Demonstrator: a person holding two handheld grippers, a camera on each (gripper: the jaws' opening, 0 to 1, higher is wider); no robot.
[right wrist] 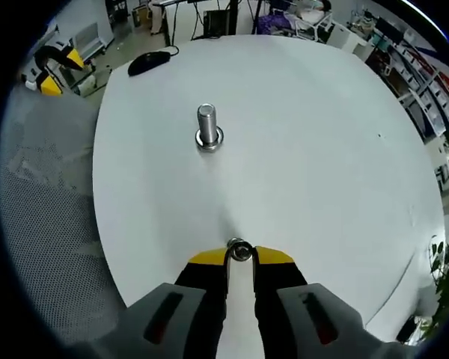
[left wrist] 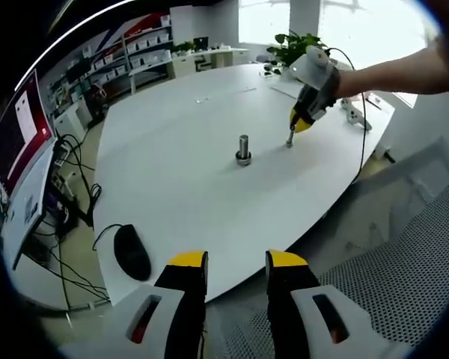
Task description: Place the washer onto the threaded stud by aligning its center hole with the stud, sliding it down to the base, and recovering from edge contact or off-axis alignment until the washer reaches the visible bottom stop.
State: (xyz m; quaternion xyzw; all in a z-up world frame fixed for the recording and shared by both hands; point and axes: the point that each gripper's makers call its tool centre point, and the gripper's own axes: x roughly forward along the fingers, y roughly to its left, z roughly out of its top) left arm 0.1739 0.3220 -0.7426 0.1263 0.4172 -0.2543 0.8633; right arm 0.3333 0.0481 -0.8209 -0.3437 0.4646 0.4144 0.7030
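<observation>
A short threaded steel stud stands upright on a round flange in the middle of the white table. In the right gripper view the stud rises ahead of my jaws. My right gripper is shut on a small metal washer, low over the table and short of the stud. From the left gripper view, the right gripper hangs just right of the stud, held by a person's arm. My left gripper is open with nothing between its jaws, back past the table's near edge.
A black mouse with its cable lies near the table edge by my left gripper; the mouse sits at the far edge in the right gripper view. A mesh chair stands beside the table. Shelves, desks and a plant line the room's back.
</observation>
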